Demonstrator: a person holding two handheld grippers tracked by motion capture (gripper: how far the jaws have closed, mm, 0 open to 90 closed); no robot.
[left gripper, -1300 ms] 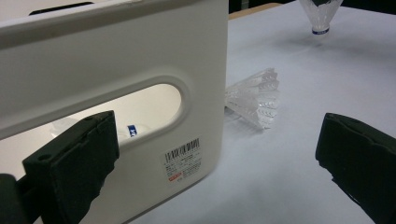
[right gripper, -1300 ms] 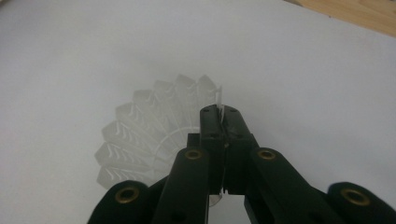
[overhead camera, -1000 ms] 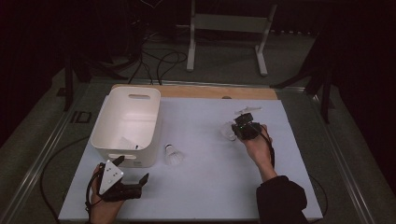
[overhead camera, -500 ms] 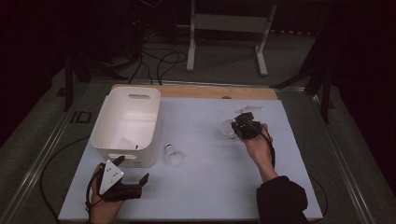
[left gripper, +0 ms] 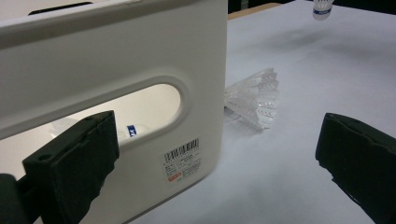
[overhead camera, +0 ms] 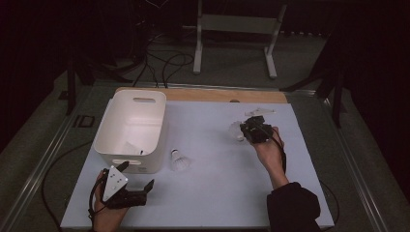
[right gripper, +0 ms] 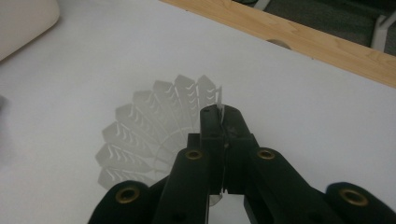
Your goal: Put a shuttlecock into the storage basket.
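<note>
Your right gripper [right gripper: 223, 116] has its jaws clenched on the feather rim of a shuttlecock [right gripper: 154, 126], at the far right of the tabletop [overhead camera: 217, 193]. Your left gripper [overhead camera: 126, 193] rests with jaws released beside the white bin [overhead camera: 133, 128]. One shuttlecock seems already inside the bin; a second shuttlecock [overhead camera: 178, 160] lies just beside it. So I judge two are left to put in.
</note>
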